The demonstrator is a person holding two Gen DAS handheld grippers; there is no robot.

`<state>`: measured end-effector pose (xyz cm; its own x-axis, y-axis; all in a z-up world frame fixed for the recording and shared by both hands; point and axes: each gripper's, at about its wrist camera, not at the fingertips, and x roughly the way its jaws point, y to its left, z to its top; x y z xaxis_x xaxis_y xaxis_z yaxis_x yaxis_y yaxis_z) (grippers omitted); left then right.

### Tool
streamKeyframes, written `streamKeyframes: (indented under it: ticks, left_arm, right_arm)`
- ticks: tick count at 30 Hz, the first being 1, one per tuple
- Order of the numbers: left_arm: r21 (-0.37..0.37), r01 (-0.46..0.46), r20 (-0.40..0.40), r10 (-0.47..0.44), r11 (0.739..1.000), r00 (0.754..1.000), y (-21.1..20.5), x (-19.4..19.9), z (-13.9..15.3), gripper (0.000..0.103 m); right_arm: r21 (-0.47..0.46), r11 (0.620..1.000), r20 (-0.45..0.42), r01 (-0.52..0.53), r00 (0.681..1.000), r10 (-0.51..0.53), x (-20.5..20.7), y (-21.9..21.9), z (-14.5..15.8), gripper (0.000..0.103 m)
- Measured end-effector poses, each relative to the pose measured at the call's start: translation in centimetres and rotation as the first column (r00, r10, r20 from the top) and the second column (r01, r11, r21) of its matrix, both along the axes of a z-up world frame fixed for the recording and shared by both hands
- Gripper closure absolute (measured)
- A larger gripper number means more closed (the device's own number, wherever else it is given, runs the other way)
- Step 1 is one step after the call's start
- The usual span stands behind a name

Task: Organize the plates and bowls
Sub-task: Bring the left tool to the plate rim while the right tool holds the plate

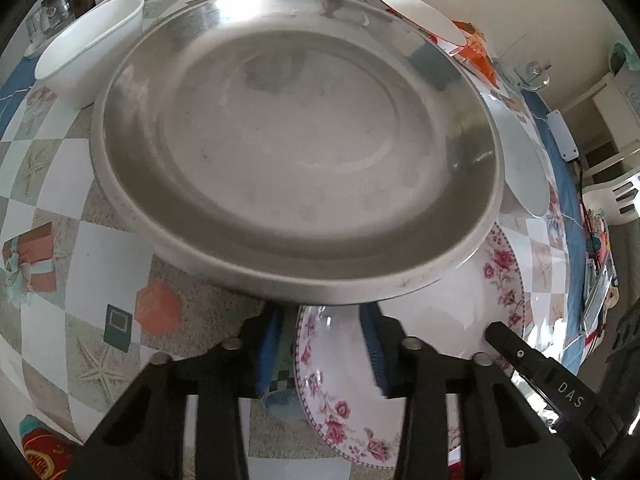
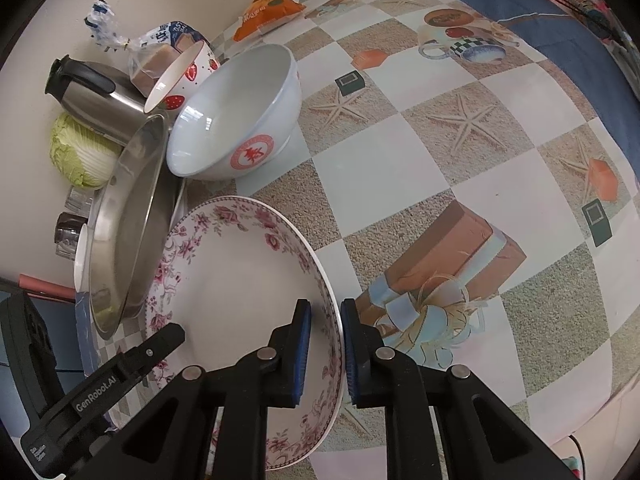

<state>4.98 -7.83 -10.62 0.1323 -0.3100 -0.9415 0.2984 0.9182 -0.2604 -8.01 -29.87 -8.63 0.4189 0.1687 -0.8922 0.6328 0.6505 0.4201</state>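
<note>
A large steel plate fills the left wrist view and overlaps the far part of a pink-flowered plate. My left gripper straddles the flowered plate's rim. Its blue pads stand apart from the rim and its tips are hidden under the steel plate's near edge. In the right wrist view the steel plate lies over the left side of the flowered plate. My right gripper is shut on that plate's near rim, one pad inside and one outside. A white bowl with a red emblem and a strawberry bowl stand behind.
A white oblong dish and glasses sit left of the steel plate. A steel kettle, a cabbage and an orange snack bag line the wall. The checked tablecloth stretches right to a blue border.
</note>
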Motion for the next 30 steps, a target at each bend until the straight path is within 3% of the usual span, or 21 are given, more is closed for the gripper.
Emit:
streamKeyframes:
  ticks: [1,5,18,30]
  left_arm:
    - [-0.006,0.002,-0.004,-0.002,1.000,1.000,-0.1,0.1,0.0,0.073]
    - [0.007,0.014,0.004,-0.014,1.000,1.000,-0.1,-0.1,-0.1,0.078]
    - [-0.004,0.105,-0.055,-0.105,0.995,0.993,-1.8,-2.5,0.2,0.079]
    - [-0.038,0.087,-0.032,-0.088,0.995,0.996,-2.1,-2.4,-1.0,0.079]
  right_arm:
    - [0.002,1.000,0.001,0.000,1.000,0.000,0.0,0.0,0.0,0.086]
    - [-0.002,1.000,-0.004,-0.005,1.000,0.005,-0.1,0.0,0.0,0.086]
    - [0.026,0.998,-0.010,0.053,0.999,-0.053,-1.5,-1.4,0.0,0.086]
    - [0.110,0.991,0.044,0.079,0.996,-0.084,-3.1,-3.2,-0.9,0.088]
